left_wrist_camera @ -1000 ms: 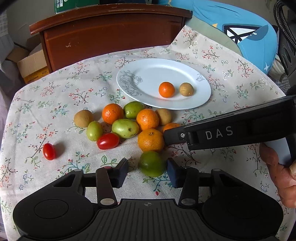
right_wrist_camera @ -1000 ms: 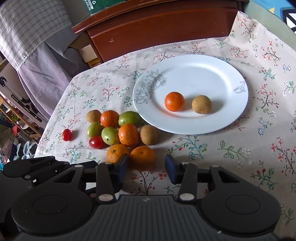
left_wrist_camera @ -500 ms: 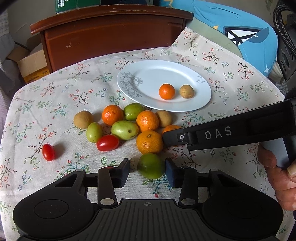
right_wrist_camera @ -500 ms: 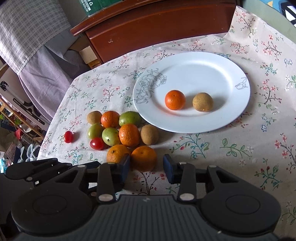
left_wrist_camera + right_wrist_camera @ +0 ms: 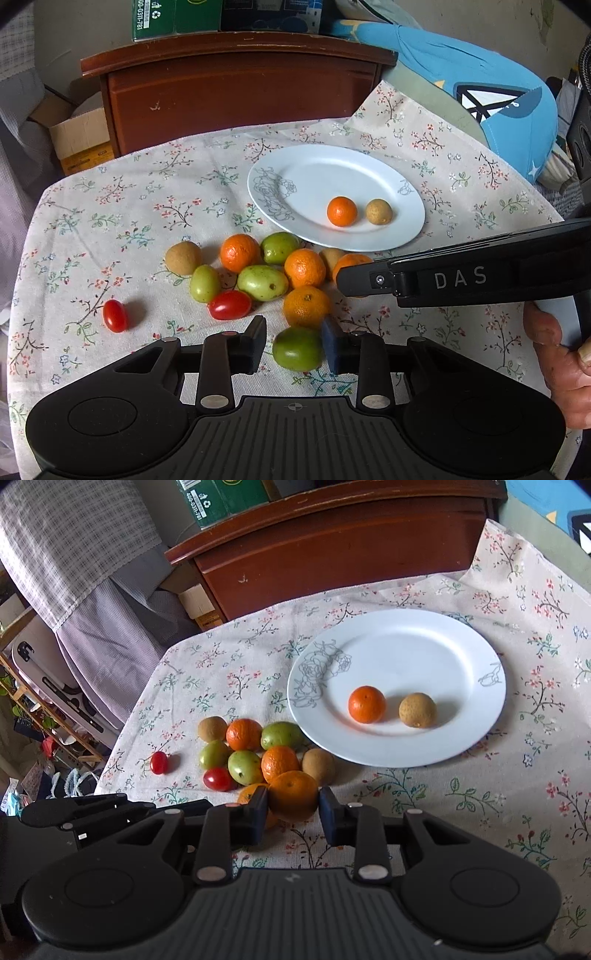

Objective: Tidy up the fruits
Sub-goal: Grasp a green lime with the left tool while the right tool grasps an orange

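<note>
My left gripper (image 5: 294, 345) is closing around a green fruit (image 5: 297, 348), one pad touching, the other just short. My right gripper (image 5: 293, 809) is closing on an orange (image 5: 293, 794), both pads at its sides. Both fruits look light, round and prone to rolling, so I grip across their widest middle, gently.

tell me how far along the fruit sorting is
Early. Done: one orange and one brown fruit lie on the plate. In hand: left gripper closing around a green fruit, right gripper closing around an orange. Left: the pile on the cloth, including two tomatoes.
</note>
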